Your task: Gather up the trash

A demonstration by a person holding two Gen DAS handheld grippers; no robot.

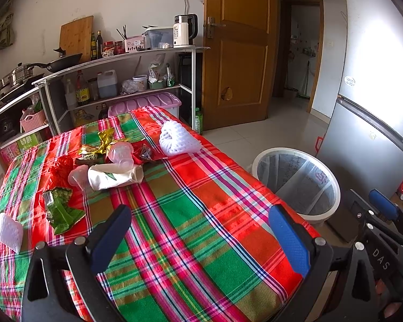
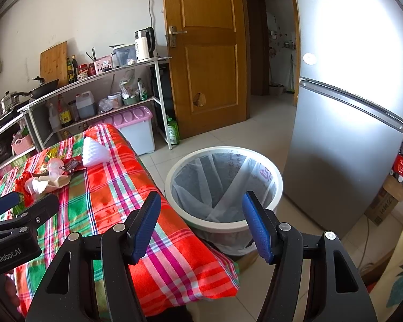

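Note:
Trash lies on the plaid tablecloth (image 1: 196, 214): a green wrapper (image 1: 60, 209), a crumpled white paper bag (image 1: 114, 175), clear plastic cups (image 1: 121, 154), gold and red wrappers (image 1: 99, 145), and two white foam nets (image 1: 178, 138) (image 1: 9, 230). A white bin with a clear liner (image 1: 298, 182) (image 2: 224, 185) stands on the floor to the table's right. My left gripper (image 1: 201, 238) hovers open over the near part of the cloth, nothing in it. Open and holding nothing, my right gripper (image 2: 201, 225) sits at the table's edge in front of the bin.
A silver fridge (image 2: 349, 134) stands right of the bin. Kitchen shelves (image 1: 121, 80) with bottles, pans and a kettle line the far wall. A wooden door (image 1: 239, 53) and a pink-lidded box (image 2: 137, 123) are behind the table. Tiled floor lies around the bin.

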